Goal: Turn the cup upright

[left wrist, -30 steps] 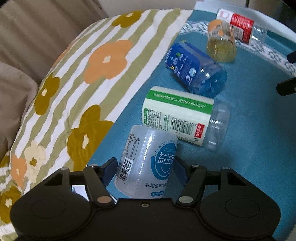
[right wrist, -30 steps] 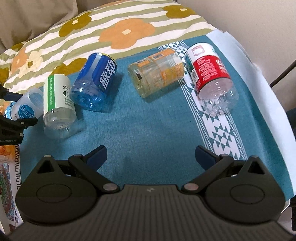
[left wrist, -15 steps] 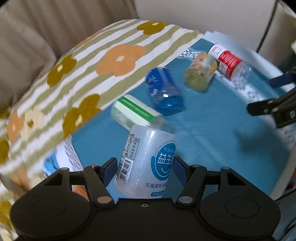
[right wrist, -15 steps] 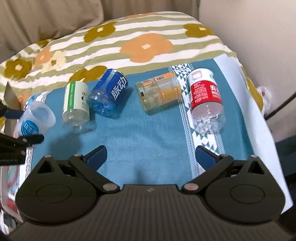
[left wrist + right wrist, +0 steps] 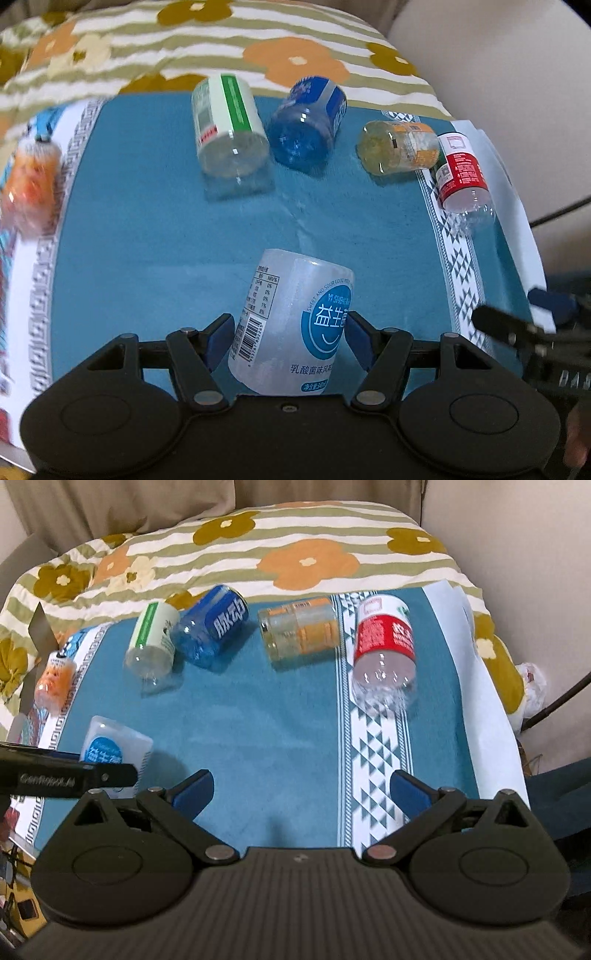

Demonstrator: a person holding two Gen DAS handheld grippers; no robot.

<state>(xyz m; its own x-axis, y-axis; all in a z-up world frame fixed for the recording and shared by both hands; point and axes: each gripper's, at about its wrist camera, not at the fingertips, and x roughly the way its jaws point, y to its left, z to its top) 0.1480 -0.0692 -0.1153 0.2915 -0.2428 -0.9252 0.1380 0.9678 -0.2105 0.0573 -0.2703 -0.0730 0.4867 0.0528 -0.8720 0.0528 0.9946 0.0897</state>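
Observation:
My left gripper is shut on a clear cup with a blue round label, held above the teal cloth near its front. The same cup shows at the left of the right wrist view, tilted, between the left gripper's fingers. Four more cups lie on their sides in a row at the back: a green-labelled one, a blue one, an orange-labelled one and a red-labelled one. My right gripper is open and empty above the cloth's front.
A flowered striped blanket lies behind the teal cloth. A small orange-labelled cup sits at the cloth's left border. The cloth's white right edge drops off to the floor. A wall stands to the right.
My left gripper has swung round with the blue-labelled cup, now over the front middle of the cloth and facing the row of cups. My right gripper has pulled back a little.

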